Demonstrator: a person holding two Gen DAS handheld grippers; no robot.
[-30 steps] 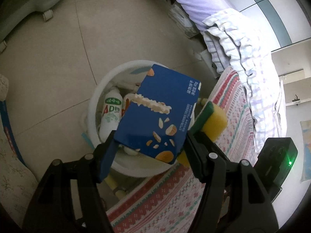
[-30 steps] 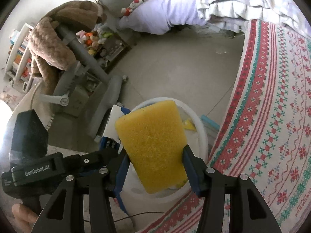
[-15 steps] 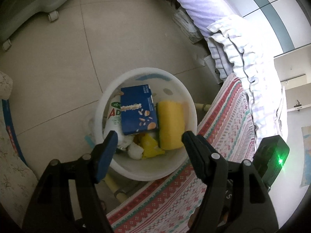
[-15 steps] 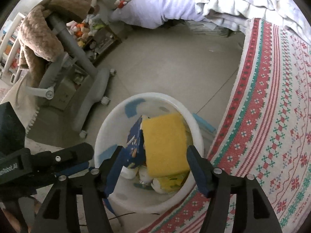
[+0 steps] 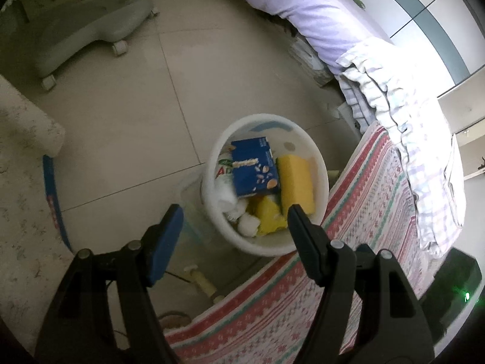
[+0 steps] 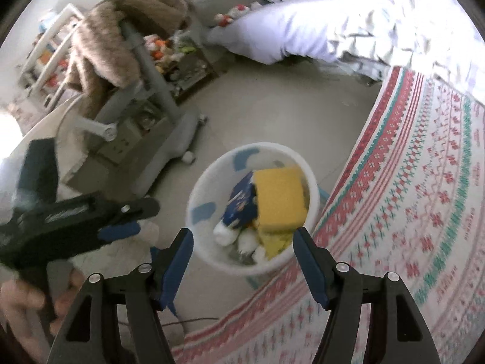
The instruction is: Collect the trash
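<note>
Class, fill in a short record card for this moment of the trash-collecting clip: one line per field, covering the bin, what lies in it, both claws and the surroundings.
Bin: white round bin standing on the tiled floor, at the edge of a patterned cloth
Contents: blue box, yellow sponge beside it, a bottle partly covered, white wads, yellow wrapper
Left claw: open, empty, above the bin
Right claw: open, empty; jaws just opening
Nearby: grey wheeled chair base, bed with lilac bedding
</note>
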